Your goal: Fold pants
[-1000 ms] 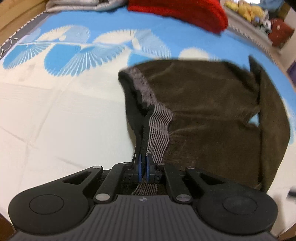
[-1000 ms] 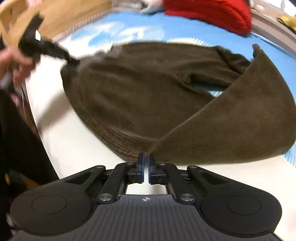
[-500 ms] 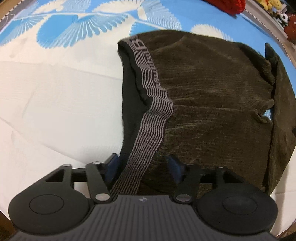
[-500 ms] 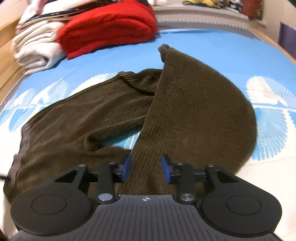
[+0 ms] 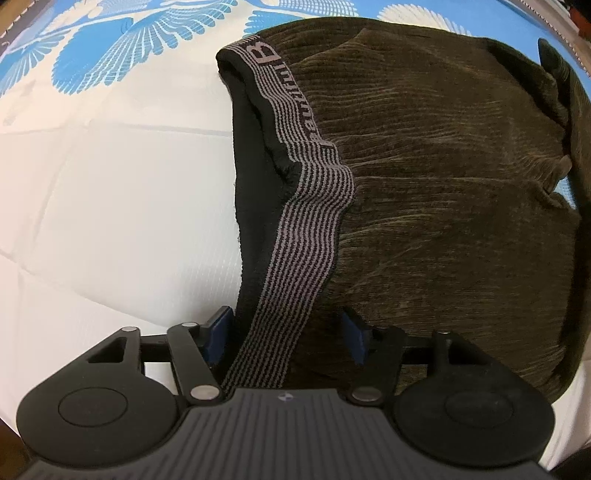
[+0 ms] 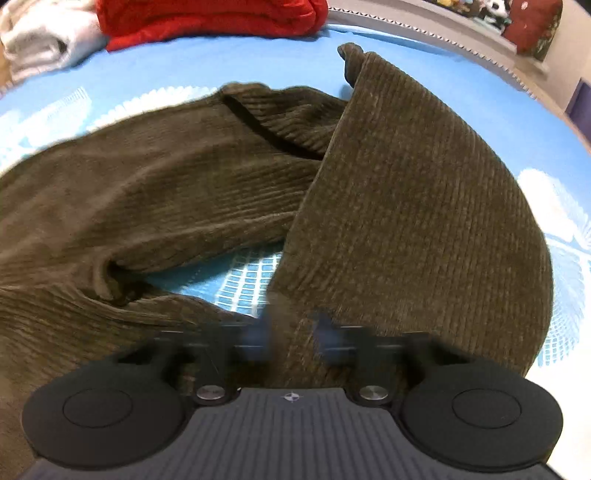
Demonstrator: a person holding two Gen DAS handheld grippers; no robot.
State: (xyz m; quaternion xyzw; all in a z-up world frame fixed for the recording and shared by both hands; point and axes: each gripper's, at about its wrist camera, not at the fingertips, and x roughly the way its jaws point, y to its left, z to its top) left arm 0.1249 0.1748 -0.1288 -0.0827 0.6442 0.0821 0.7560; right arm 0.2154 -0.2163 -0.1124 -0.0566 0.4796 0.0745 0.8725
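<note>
Dark olive-brown corduroy pants [image 5: 443, 166] lie on a blue and white bed sheet [image 5: 110, 184]. Their striped grey elastic waistband [image 5: 310, 206] runs toward my left gripper [image 5: 286, 336], which is open with the band lying loose between its blue pads. In the right wrist view the pants [image 6: 166, 192] spread left, and one leg [image 6: 413, 206] is folded across toward the camera. My right gripper [image 6: 293, 338] is blurred, its jaws apart around the edge of that leg.
A red folded garment [image 6: 210, 14] and a white towel pile [image 6: 40, 40] lie at the far edge of the bed. Stuffed toys [image 6: 524, 22] sit on a ledge at the far right. White sheet lies left of the waistband.
Both grippers have opened and let go of the pants. The waistband now lies flat on the bed. The right gripper has swung round to the folded leg.
</note>
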